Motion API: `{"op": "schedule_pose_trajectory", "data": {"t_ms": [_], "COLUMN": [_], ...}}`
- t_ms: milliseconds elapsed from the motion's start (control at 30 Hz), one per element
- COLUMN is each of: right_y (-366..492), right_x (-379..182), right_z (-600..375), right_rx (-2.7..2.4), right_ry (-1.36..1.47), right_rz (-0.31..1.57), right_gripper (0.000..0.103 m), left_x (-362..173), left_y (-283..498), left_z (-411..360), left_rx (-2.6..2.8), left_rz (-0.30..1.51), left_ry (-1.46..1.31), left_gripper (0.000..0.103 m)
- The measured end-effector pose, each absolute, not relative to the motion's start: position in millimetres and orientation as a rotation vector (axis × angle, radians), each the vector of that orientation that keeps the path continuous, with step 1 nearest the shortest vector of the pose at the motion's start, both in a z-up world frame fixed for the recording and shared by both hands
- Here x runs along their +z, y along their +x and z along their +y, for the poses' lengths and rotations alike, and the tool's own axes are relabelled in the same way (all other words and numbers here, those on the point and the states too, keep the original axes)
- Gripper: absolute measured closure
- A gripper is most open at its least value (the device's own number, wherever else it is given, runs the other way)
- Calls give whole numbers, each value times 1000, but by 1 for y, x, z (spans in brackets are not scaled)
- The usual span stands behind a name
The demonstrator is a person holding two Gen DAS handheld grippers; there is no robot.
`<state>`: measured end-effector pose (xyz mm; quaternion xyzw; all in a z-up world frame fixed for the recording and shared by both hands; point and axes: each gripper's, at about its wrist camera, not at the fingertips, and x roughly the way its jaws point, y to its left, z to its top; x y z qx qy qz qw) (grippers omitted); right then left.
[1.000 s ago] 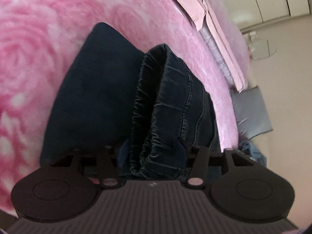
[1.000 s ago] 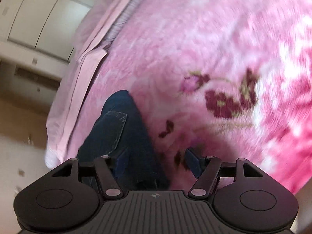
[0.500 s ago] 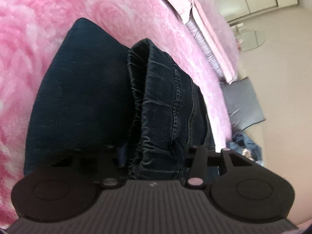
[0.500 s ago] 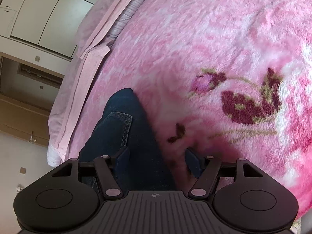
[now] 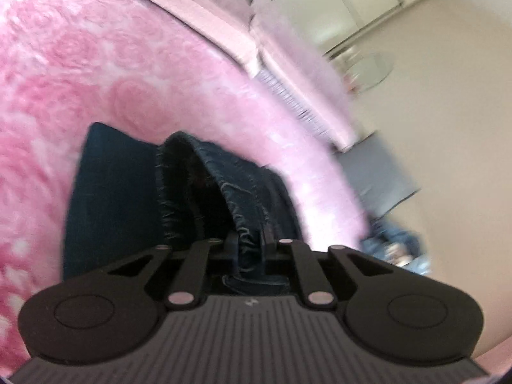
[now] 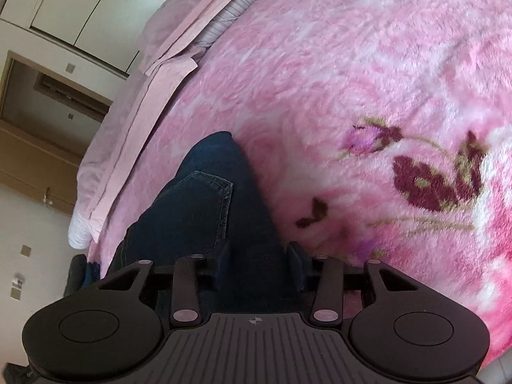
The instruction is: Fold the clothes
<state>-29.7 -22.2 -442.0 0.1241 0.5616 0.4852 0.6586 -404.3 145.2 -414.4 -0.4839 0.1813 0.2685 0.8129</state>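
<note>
Dark blue jeans [image 5: 121,198] lie folded on a pink floral blanket [image 5: 96,64] on the bed. My left gripper [image 5: 251,249] has its jaws closing, and the pads pinch the gathered waistband [image 5: 236,192], which is raised off the layer below. In the right wrist view the jeans [image 6: 198,204] show a back pocket and run under my right gripper [image 6: 260,265]. Its jaws are closing too, with a flat strip of denim between the fingers; the pads do not visibly press it. The blanket [image 6: 352,80] starts just right of that strip.
Pink pillows [image 5: 224,22] lie at the head of the bed. A grey cushion [image 5: 374,179] and a heap of blue clothes [image 5: 393,249] are on the floor beside the bed. White wardrobe doors [image 6: 64,6] and a wooden door [image 6: 32,144] stand beyond.
The left jaws have narrowed onto the waistband and lifted it, opening the fold. The right jaws have narrowed around the denim strip, and that gripper has slid slightly along the jeans.
</note>
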Motion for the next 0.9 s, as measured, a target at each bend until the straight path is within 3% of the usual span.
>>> {"op": "schedule_pose_trajectory", "data": {"t_ms": [100, 167, 267, 333, 467, 567, 900], "right_y": [-30, -30, -29, -38, -97, -163, -287], "right_x": [-444, -446, -445, -429, -387, -385, -466], "right_z": [-24, -26, -28, -33, -53, -63, -49], "right_rx": [1094, 1093, 1100, 1134, 1327, 1454, 1502], "right_ry": [285, 294, 296, 227, -142, -514, -1213], "right_rz": [1270, 1273, 1268, 1167, 670, 276, -478], "right_gripper": [60, 60, 59, 59, 59, 59, 58], "left_x": [-429, -433, -436, -434, -422, -416, -407], "left_y": [-417, -432, -449, -458, -471, -476, -489], "left_z": [139, 129, 115, 111, 105, 93, 77], "left_rx": [649, 670, 701, 730, 799, 814, 847], "left_rz": [418, 354, 307, 325, 382, 431, 472], "left_ry": [-1117, -1180, -1240, -1227, -1175, -1154, -1081], "left_gripper": [83, 70, 68, 68, 68, 68, 68]}}
